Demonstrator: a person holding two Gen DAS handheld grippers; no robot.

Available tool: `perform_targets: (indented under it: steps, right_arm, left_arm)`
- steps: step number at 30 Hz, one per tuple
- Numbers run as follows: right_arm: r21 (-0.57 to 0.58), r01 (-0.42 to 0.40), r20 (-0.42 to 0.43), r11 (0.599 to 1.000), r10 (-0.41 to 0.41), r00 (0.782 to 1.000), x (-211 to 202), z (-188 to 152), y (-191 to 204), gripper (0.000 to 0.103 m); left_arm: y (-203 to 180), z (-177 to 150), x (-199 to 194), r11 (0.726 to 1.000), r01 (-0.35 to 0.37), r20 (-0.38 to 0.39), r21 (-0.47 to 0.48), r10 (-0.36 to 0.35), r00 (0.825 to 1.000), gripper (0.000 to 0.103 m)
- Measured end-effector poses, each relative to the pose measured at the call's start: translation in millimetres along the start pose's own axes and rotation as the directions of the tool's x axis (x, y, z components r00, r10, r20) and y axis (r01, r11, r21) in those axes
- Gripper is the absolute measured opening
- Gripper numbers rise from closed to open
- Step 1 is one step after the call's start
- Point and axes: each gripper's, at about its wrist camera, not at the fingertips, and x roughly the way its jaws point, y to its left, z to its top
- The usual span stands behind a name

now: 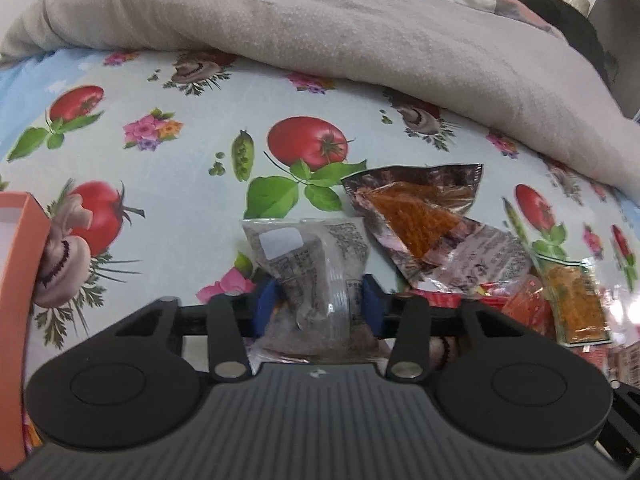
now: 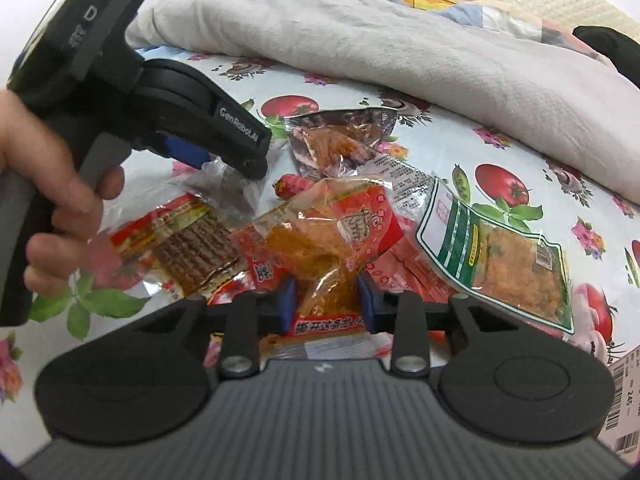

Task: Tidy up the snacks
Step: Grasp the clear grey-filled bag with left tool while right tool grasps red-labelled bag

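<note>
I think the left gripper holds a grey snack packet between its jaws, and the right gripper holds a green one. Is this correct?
Not quite. The right gripper holds an orange-red packet, as the right wrist view shows; the green-striped packet lies free beside it. The left gripper does hold the grey packet.

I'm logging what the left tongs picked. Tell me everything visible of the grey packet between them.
The grey packet is a crinkly, see-through plastic wrapper with dark grey contents, small printed text and a blank white label near its top left. It stands tilted, pinched at its middle between the blue pads of the left tongs, above the floral sheet, beside the pile of snacks.
</note>
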Motion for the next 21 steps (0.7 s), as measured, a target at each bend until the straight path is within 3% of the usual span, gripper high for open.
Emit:
perform_targets:
  steps: [5,21]
  right_arm:
    - [0.020,0.027,0.010,0.999,-0.028,1.000,-13,1,-3,0.033]
    - [0.115,0.077,-0.041,0.990,-0.072,0.997,-65,-29,-1,0.032]
  left_arm:
    - [4,-5,-14,0.998,0.037,-0.005,-0.041,-0.038,0.999,0.038]
    - [-5,-65,-85,0.995,0.092,-0.028,-0.043,-0.093,0.995,0.037]
